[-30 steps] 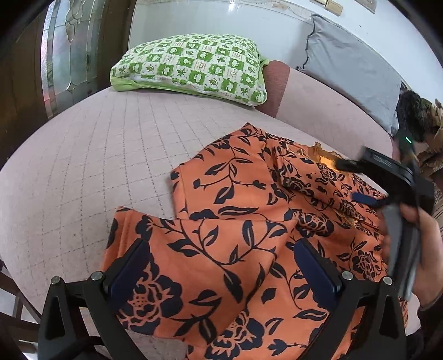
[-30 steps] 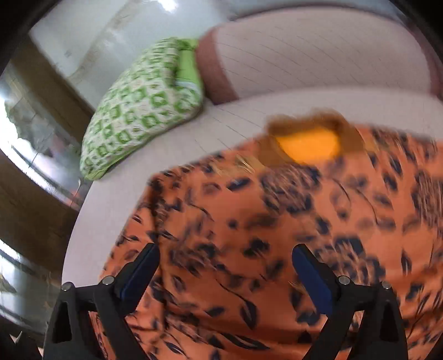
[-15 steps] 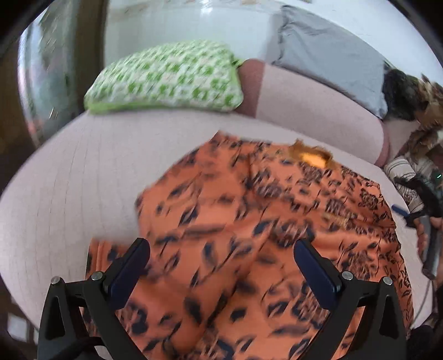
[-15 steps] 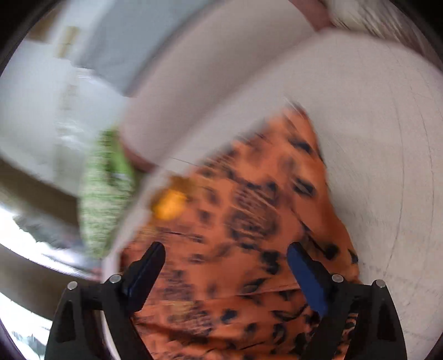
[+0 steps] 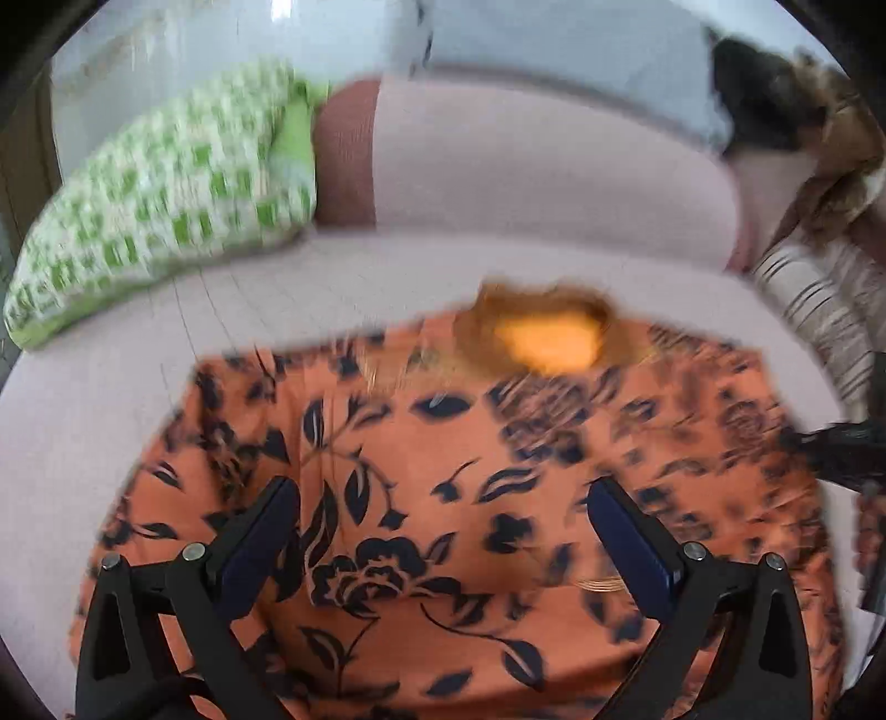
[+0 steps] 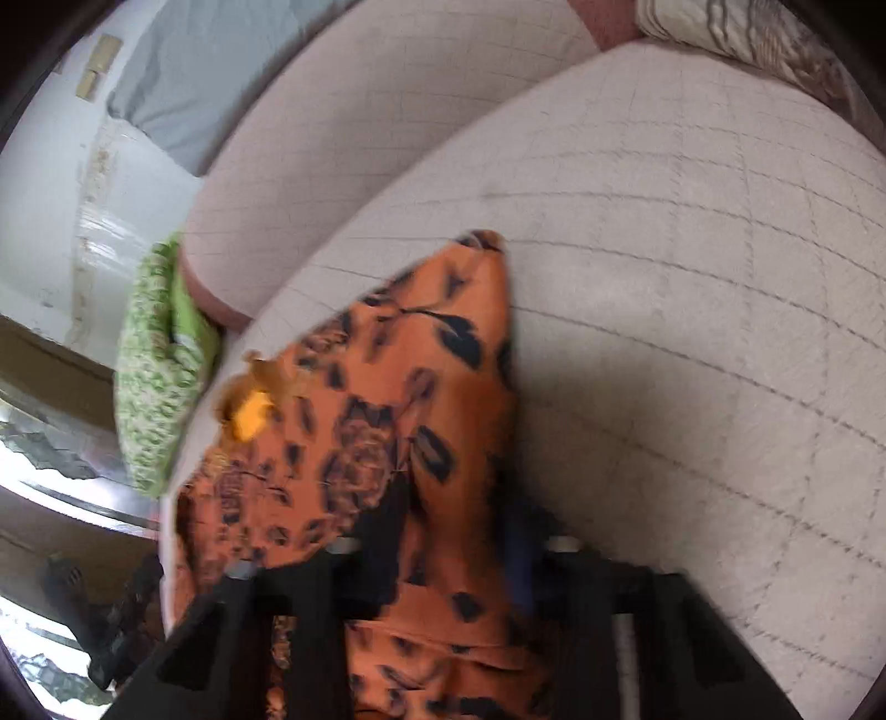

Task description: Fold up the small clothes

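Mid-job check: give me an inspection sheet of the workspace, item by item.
Surface: pale pink quilted cushion, bare to the right of the garment.
Job's things: orange floral garment lying spread out, neckline at its far edge; not folded yet.
Clutter: green checked pillow at far left; striped fabric at far right.
Grippers: left gripper open above the garment, nothing held; right gripper has just been closing, its jaws shut on the garment's right edge.
Cables: nothing seen.
Surroundings: pink backrest with a grey cloth over it; white wall behind.
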Tool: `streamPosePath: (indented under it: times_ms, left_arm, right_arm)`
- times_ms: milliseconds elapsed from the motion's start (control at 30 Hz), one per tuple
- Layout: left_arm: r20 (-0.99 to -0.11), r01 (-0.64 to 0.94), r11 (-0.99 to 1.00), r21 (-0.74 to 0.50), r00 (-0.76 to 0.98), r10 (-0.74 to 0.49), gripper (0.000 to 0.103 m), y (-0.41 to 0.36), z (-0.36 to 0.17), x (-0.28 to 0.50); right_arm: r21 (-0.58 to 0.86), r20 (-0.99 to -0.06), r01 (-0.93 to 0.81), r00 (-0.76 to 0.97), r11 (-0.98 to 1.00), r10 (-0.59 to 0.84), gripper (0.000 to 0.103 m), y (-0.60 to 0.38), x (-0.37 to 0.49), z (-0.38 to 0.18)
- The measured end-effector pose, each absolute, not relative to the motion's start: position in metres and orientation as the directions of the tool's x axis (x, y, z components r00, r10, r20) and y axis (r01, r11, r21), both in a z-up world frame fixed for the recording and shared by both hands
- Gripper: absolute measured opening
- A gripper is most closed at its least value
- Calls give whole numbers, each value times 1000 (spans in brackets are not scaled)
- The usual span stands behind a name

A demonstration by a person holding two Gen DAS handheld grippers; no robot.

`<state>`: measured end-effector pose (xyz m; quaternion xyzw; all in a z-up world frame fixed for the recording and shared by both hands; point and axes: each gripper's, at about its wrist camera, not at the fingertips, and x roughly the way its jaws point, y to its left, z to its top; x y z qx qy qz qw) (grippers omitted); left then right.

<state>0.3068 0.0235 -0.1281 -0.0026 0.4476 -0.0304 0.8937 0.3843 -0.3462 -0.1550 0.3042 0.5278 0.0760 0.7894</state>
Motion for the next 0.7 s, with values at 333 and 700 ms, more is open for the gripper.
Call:
streamPosePath:
  times_ms: [333,700]
  left_arm:
    - [-831,24,999,-30,555,-39,103,30,-169,313]
    - [-790,43,995,-87,606,-95,103,60,-128,286]
  right_arm:
    - [713,-662,301,587,633,466,34,-402,368,-142]
    - [529,-792,318,516,787,325,10,-397,382,-142]
